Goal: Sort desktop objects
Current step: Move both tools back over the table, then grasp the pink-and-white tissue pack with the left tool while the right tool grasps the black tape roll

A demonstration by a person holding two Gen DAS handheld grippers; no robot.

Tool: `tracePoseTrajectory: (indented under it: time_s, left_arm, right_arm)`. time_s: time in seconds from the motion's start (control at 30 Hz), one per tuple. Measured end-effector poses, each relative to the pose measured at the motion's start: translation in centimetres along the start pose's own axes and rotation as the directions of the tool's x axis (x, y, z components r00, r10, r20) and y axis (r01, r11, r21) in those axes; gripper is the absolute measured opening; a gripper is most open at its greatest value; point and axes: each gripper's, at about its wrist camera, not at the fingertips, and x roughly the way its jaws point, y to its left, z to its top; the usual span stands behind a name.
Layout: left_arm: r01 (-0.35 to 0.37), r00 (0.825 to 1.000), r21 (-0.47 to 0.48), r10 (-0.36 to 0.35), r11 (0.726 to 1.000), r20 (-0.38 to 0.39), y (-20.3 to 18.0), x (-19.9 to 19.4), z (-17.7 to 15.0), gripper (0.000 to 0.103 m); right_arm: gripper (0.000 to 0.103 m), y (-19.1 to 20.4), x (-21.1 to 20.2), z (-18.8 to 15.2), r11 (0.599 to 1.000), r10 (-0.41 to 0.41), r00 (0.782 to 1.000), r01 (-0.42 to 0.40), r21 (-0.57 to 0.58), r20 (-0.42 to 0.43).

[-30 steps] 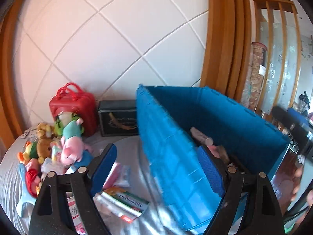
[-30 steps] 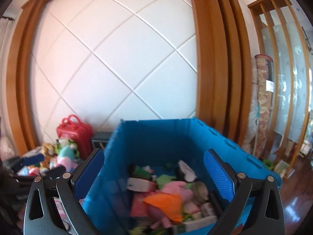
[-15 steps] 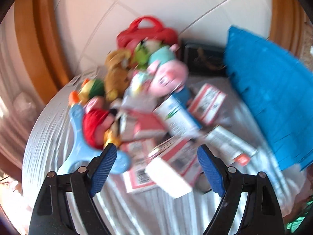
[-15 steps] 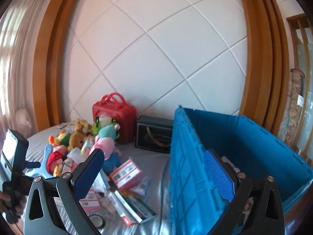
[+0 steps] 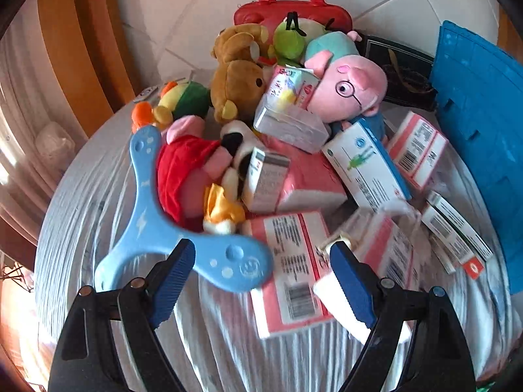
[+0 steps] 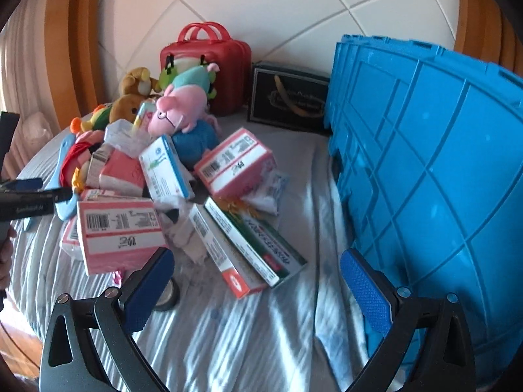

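Note:
A pile of toys and boxes lies on a white-clothed table [image 5: 248, 352]. In the left wrist view my left gripper [image 5: 261, 261] stands open just above one arm of a light blue boomerang toy [image 5: 147, 222] and a pink carton [image 5: 294, 268]; its pads touch neither. A pink pig plush [image 5: 346, 91] and a brown bear [image 5: 238, 88] lie further back. In the right wrist view my right gripper [image 6: 258, 271] is open and empty above bare cloth, just short of two long green-and-white boxes [image 6: 255, 248]. The blue crate [image 6: 425, 163] stands at the right.
A red carry case [image 6: 209, 65] and a black gift box [image 6: 287, 98] stand against the tiled wall. A black tape roll [image 6: 168, 297] lies by my right gripper's left finger. My left gripper [image 6: 56, 187] reaches in from the left table edge. Pink cartons [image 6: 235, 163] are scattered mid-table.
Both cameras have dropped and tilted down, swinging left from the blue crate onto the pile. My left gripper has come close over the boomerang and pink carton. Both jaws have stayed open.

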Motion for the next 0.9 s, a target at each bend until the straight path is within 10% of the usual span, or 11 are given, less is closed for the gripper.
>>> tracePoseTrajectory:
  time_s: [0.3,0.6,0.9]
  left_arm:
    - [0.099,0.977,0.107,-0.076,0.989,-0.201,-4.1,0.7,-5.3,0.085]
    - [0.190,0.964,-0.034,-0.193,0.981,-0.182,-5.5,-3.9,-4.9,0.085]
    - [0.144,0.954,0.101,-0.111,0.984,-0.278,-11.6,2.4,-5.6,0.090]
  right_arm:
    - [0.103,-1.2,0.8,-1.4,1.000,0.020,0.998,-0.021,-0.020,-0.062]
    - [0.103,-1.8,1.8,-1.7,0.987,0.158,0.983,-0.157,0.021,-0.088]
    - [0.103,-2.1,2.1,-2.6,0.977,0.214,0.969,-0.214,0.015,-0.124]
